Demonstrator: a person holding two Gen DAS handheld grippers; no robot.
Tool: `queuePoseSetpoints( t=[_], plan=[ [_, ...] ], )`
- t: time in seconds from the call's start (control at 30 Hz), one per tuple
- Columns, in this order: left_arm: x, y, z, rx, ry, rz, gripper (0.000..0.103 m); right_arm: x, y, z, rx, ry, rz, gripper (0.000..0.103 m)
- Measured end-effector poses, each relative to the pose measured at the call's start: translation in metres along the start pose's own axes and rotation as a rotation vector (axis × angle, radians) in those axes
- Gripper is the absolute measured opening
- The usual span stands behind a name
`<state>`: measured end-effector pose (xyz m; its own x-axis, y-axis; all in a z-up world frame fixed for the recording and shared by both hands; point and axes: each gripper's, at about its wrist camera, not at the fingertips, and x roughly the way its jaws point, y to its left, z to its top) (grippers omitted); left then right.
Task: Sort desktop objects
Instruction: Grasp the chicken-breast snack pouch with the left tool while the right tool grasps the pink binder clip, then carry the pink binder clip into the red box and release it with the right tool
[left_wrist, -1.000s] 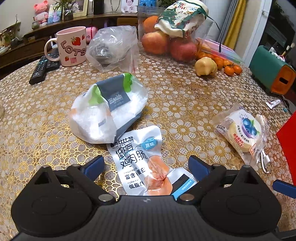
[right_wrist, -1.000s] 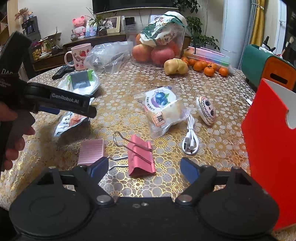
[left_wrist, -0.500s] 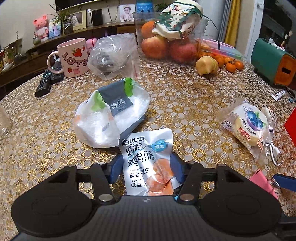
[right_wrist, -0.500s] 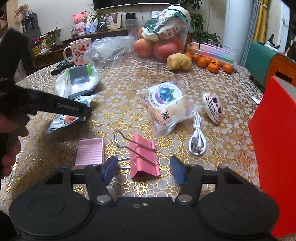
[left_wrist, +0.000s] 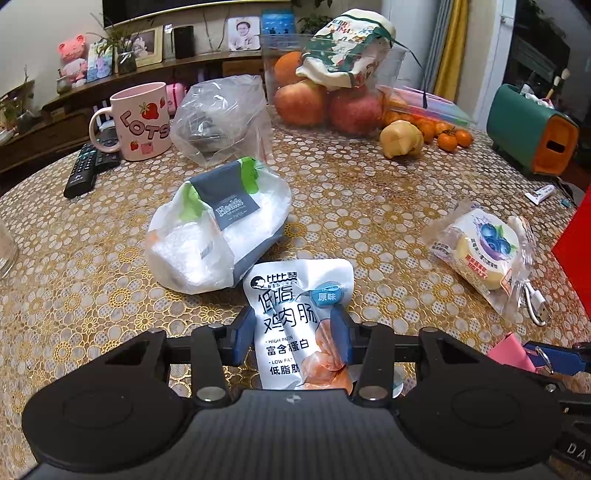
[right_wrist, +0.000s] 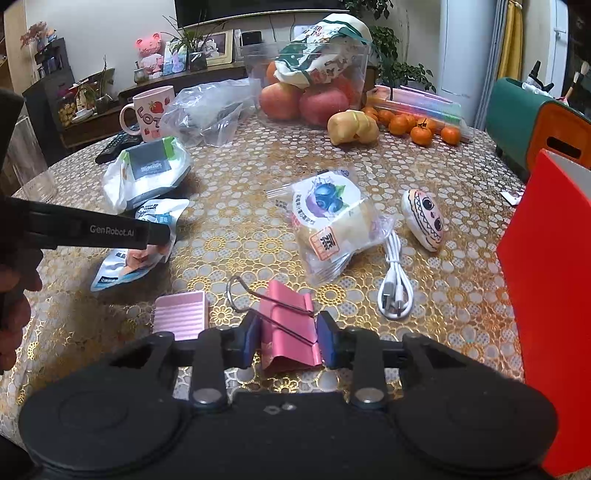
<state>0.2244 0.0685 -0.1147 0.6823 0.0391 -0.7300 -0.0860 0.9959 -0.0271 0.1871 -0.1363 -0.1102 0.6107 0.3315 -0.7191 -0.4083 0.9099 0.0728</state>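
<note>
My left gripper (left_wrist: 293, 338) is shut on a white chicken sausage pouch (left_wrist: 299, 295), its blue pads pressing both edges; the pouch also shows in the right wrist view (right_wrist: 144, 240), lifted at one end. My right gripper (right_wrist: 288, 338) is shut on a pink binder clip (right_wrist: 290, 332) lying on the gold lace tablecloth (right_wrist: 240, 177). A blueberry bread packet (right_wrist: 328, 218), a white USB cable (right_wrist: 395, 291), a pink ribbed block (right_wrist: 181, 319) and a painted face stone (right_wrist: 424, 219) lie around the clip. A tissue pack (left_wrist: 218, 229) sits just beyond the pouch.
A red box (right_wrist: 546, 295) stands at the right edge. At the back are a pink mug (left_wrist: 142, 120), remotes (left_wrist: 85, 170), a clear plastic bag (left_wrist: 221, 118), a fruit container (left_wrist: 325, 85), tangerines (right_wrist: 417, 127) and a green-orange box (left_wrist: 532, 136).
Both grippers went from open to shut: the left closed on the sausage pouch and the right closed on the pink binder clip. Both moved slightly forward over their objects.
</note>
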Motion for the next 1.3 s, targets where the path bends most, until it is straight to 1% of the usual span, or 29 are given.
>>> queuePoseSetpoints(
  t=[0.37,0.8,0.97,1.3],
  plan=[
    [-0.013,0.003,-0.011,-0.001,0.019,-0.055,0.041,-0.018,-0.006,0.002,0.010,-0.010,0.002,0.032],
    [-0.048,0.004,-0.022,0.002,0.024,-0.102,0.040,-0.053,-0.010,0.005,0.005,-0.046,0.012,0.032],
    [-0.067,-0.003,-0.019,0.013,0.015,-0.132,0.040,-0.074,-0.015,0.009,-0.003,-0.068,0.010,0.032],
    [-0.111,-0.036,-0.001,0.074,-0.020,-0.205,0.040,-0.121,-0.035,0.015,0.016,-0.125,0.011,0.032]
  ],
)
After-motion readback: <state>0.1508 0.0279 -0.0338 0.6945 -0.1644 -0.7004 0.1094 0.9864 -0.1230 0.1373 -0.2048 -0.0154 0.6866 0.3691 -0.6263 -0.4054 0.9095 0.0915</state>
